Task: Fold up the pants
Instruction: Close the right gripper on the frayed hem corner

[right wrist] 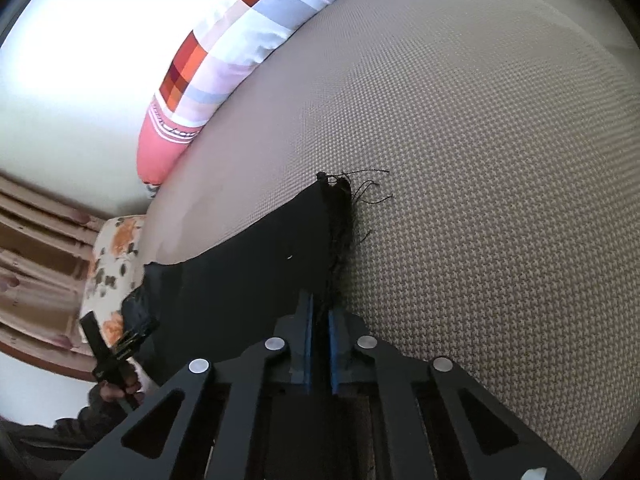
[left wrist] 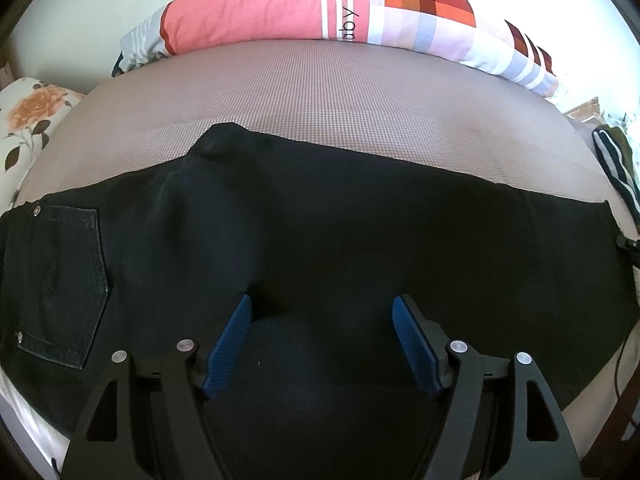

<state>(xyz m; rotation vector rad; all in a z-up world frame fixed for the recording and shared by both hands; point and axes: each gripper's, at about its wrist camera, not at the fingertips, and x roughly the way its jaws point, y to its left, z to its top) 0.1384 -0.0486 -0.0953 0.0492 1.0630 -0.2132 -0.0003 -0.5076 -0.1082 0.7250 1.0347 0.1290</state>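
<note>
Black pants (left wrist: pixel 320 240) lie flat across the bed, back pocket (left wrist: pixel 64 280) at the left, leg hems at the right. My left gripper (left wrist: pixel 322 308) is open, its blue pads (left wrist: pixel 230 346) spread just above the middle of the pants. My right gripper (right wrist: pixel 319 312) is shut on the frayed leg hem (right wrist: pixel 340 216) of the pants (right wrist: pixel 248 280), near its front corner. Loose threads stick out from the hem. The left gripper (right wrist: pixel 120 344) shows far left in the right wrist view.
The bed has a beige woven cover (left wrist: pixel 320 92) (right wrist: pixel 480 160). A long pink and checked pillow (left wrist: pixel 312 8) (right wrist: pixel 224 60) lies along the far edge. A floral cushion (left wrist: pixel 28 120) sits at the left. Striped clothing (left wrist: pixel 616 160) lies at the right.
</note>
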